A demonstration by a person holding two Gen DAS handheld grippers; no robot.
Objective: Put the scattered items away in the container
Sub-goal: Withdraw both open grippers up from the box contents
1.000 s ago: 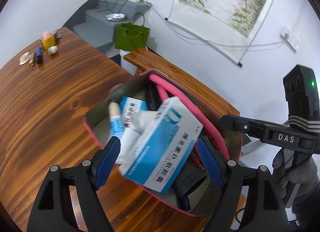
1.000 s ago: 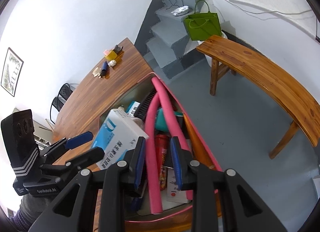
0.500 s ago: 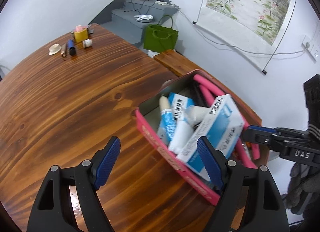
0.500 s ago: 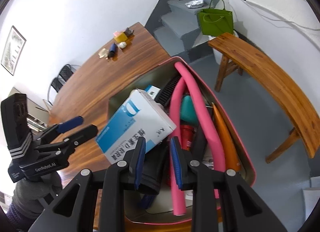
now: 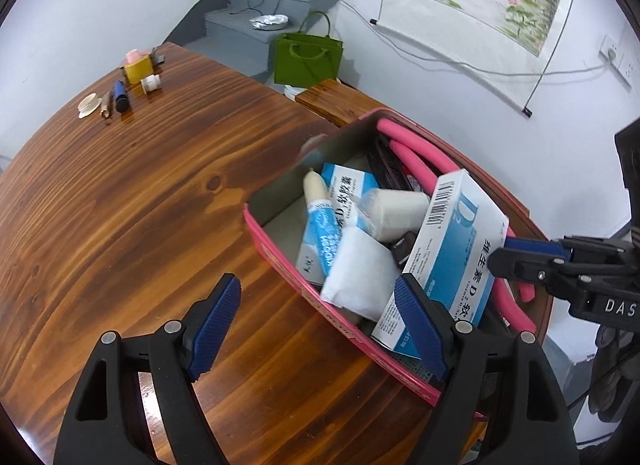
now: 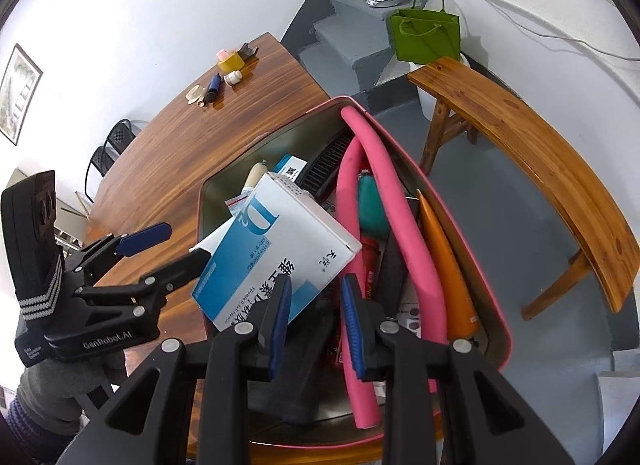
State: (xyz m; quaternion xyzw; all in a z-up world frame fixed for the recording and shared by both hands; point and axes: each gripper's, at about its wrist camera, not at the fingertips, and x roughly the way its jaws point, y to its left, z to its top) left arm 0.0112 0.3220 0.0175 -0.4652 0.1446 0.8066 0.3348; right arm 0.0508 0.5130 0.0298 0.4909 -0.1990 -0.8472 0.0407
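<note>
While the pink tin [image 5: 280,253] sits at the edge of the wooden table [image 5: 120,225], crammed with items, the left gripper [image 5: 320,325] hangs just above the table with its blue pads wide apart and nothing between them. Its right pad lies against the near corner of the blue-and-white medicine box [image 5: 456,249], which leans tilted on top of the pile in the tin, resting on a white pouch [image 5: 360,273] and a blue tube [image 5: 322,233]. The right gripper [image 6: 316,321] hovers over the tin's near end, its pads close together with a narrow gap; I cannot tell whether they pinch anything, though dark objects lie right below them. The medicine box sits just left of and beyond these pads. A pink foam tube [image 6: 384,217] curves along the tin's right side. Well apart, at the table's far end, small items [image 5: 120,89] lie scattered.
</note>
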